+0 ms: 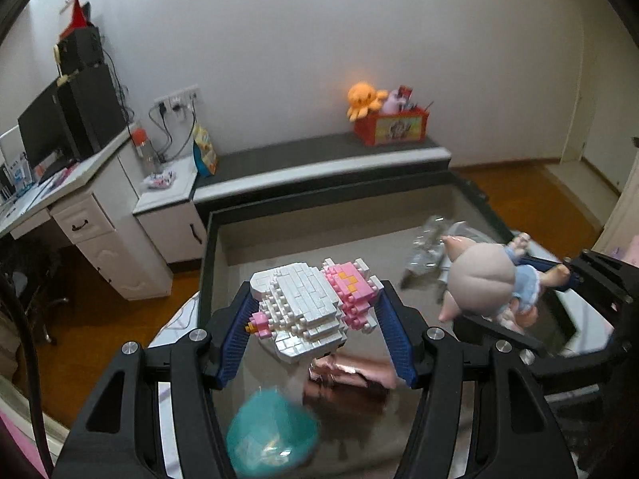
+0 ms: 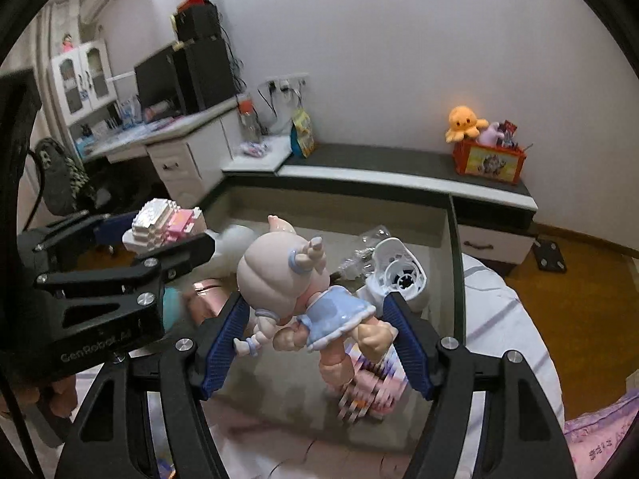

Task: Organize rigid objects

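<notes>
Left gripper (image 1: 315, 311) jaws pinch a brick-built figure (image 1: 311, 303) across its width, blue pads on both sides: white blocky body, pink section w/ orange studs, small pink beak-like bit. It's held in the air over a dark-rimmed bin (image 1: 207, 247). Right gripper (image 2: 315, 331) jaws clamp a doll (image 2: 303, 291): pale pinkish hair in pigtails, light blue dress, bare legs, lying sideways, also above the bin. Below: teal item (image 1: 271, 435), rose-metallic pack (image 1: 347, 379), white device (image 2: 395, 271). Back bench holds a red box (image 1: 389, 127) w/ orange octopus plush (image 1: 361, 99).
</notes>
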`<state>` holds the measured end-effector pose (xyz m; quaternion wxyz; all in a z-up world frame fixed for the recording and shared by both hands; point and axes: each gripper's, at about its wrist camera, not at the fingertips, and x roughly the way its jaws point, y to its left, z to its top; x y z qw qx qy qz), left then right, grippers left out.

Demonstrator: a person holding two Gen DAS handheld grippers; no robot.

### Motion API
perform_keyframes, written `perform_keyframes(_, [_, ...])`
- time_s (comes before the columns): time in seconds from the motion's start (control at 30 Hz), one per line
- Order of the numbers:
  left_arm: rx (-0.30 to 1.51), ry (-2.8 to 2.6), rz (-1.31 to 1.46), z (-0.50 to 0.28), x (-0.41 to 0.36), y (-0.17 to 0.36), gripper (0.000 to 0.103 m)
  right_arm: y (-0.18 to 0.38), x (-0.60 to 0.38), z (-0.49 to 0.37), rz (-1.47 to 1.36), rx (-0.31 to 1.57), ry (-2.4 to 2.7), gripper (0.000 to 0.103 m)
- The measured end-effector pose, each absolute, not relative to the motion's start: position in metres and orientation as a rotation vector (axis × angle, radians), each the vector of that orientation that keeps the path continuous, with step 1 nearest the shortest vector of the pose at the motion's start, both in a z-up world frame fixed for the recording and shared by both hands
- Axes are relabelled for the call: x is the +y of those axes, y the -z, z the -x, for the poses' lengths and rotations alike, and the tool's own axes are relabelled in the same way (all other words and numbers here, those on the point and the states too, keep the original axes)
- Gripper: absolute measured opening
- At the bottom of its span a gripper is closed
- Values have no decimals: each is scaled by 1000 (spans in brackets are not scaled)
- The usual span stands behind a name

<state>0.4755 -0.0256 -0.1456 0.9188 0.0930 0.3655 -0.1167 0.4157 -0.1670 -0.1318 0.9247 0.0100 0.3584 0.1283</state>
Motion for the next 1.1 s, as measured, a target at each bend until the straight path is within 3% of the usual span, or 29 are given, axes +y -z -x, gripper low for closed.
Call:
perform_keyframes(0.3, [826, 178, -207, -505, -29, 172, 64, 159, -167, -450, -18, 829, -254, 71])
perform_keyframes(0.4, [815, 153, -189, -503, -23, 170, 86, 160, -167, -448, -35, 818, -256, 72])
perform_keyframes(0.53, [788, 207, -149, -483, -20, 157, 90, 154, -176, -439, -81, 777, -254, 82])
perform_keyframes(0.7, [701, 235, -102, -433, -11, 124, 95, 120, -179, -400, -63, 665, -238, 87])
perform_keyframes(0.8, [640, 250, -72, -392, -3, 104, 100, 99, -178, -368, -46, 582, -214, 103])
perform_keyframes(1.1, [444, 208, -54, -255, 11, 60, 100, 52, -171, -248, 3, 386, -179, 103])
